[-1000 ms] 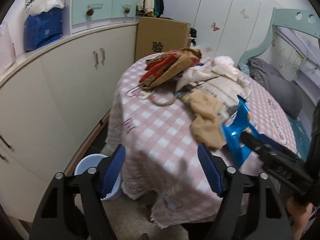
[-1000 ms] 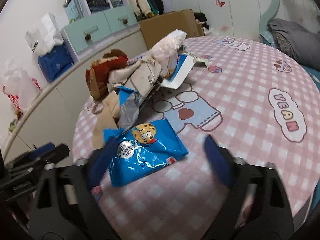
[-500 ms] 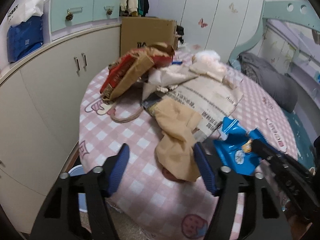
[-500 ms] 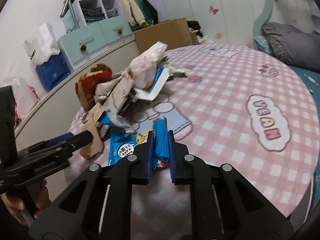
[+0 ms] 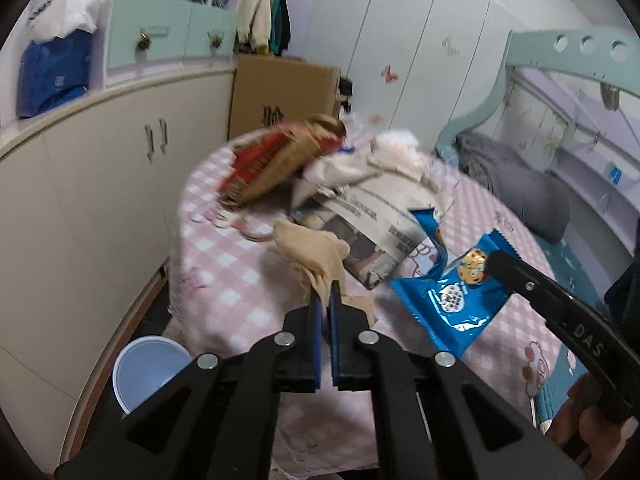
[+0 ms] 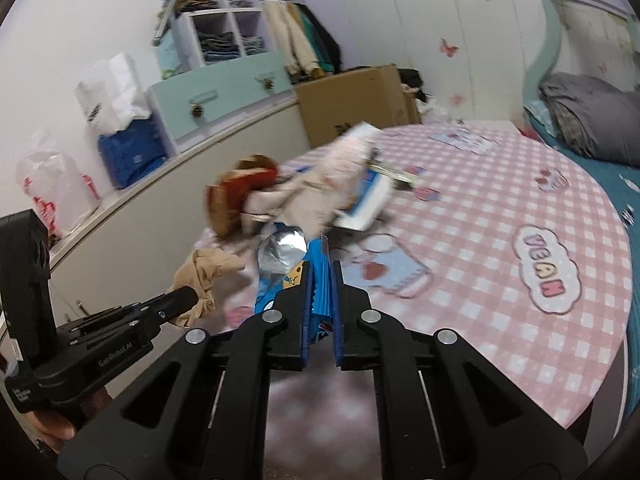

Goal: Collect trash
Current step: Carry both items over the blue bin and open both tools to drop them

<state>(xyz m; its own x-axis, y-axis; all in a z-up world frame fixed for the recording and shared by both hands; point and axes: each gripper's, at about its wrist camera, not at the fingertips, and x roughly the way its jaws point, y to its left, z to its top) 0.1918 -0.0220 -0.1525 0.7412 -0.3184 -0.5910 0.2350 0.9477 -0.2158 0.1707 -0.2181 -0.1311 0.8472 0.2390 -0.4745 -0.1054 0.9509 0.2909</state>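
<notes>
Both tongs are clamped on a piece of trash, so the pick-up step looks done and the carry-off is next. The left tongs (image 5: 326, 300) pinch a tan rag (image 5: 316, 258) that bunches up just ahead of their tips, its tail draped over the table (image 5: 224, 280) edge. The right tongs (image 6: 320, 280) squeeze a blue wrapper (image 6: 316, 276) between their pads, with its silver torn end sticking up just ahead and to their left; from the left camera the wrapper appears raised off the cloth. Below and left of the left tongs a bin (image 5: 148, 368) stands open on the floor beside the table, and I judge that is where both pieces belong. The next move calls for swinging each piece over that rim and only then letting go, keeping the limp rag from snagging on the cloth. Counted: one rag, one wrapper, one bin, two tongs. Farther ahead of both tongs lies a heap (image 5: 360, 200) of paper and bags, too jumbled and blurred to count, still to be collected
</notes>
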